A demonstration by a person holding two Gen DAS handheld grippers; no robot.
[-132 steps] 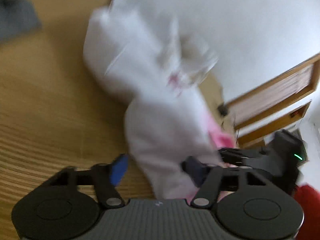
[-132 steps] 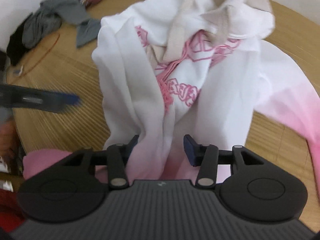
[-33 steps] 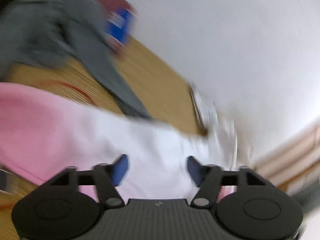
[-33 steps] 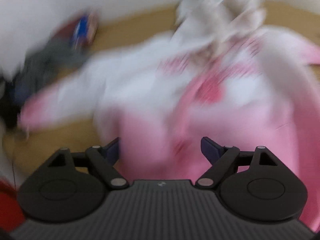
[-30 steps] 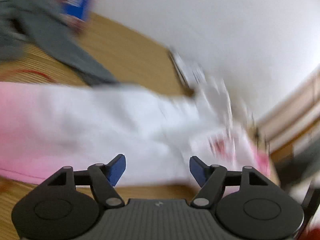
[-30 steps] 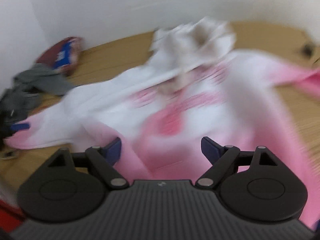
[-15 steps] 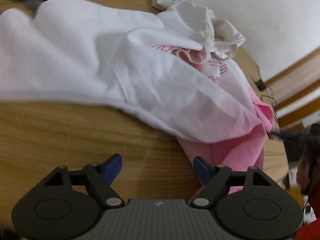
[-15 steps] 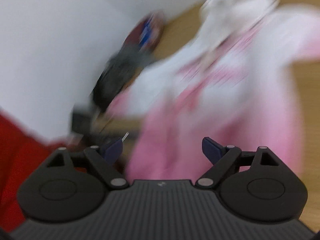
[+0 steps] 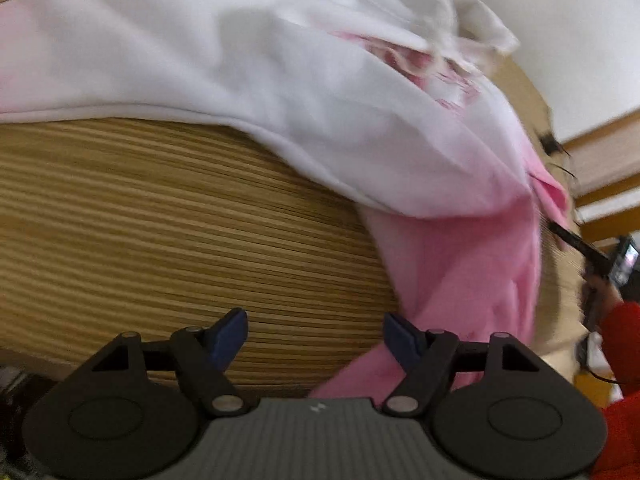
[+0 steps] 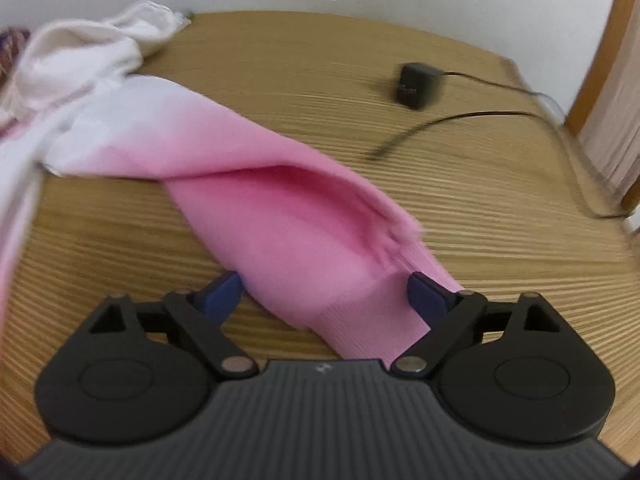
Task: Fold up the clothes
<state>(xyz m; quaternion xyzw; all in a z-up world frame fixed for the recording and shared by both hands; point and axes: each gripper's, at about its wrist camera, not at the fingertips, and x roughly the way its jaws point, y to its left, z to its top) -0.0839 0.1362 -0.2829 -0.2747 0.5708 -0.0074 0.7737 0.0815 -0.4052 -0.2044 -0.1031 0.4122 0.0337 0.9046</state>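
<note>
A white hoodie that fades to pink at its hem and cuffs lies spread on the wooden table. Its pink hem hangs over the table's near edge, just right of my left gripper, which is open over bare wood. In the right wrist view a pink sleeve runs toward me, and its ribbed cuff lies between the spread fingers of my open right gripper. The white hood is bunched at the far left.
A black power adapter with its cable lies on the table at the far right, near a wooden frame. In the left wrist view a red sleeve and the other gripper show at the right edge.
Both grippers let go of the hoodie, which now lies on the table. The left gripper dropped to the table's near edge. The right swung over to the pink sleeve cuff.
</note>
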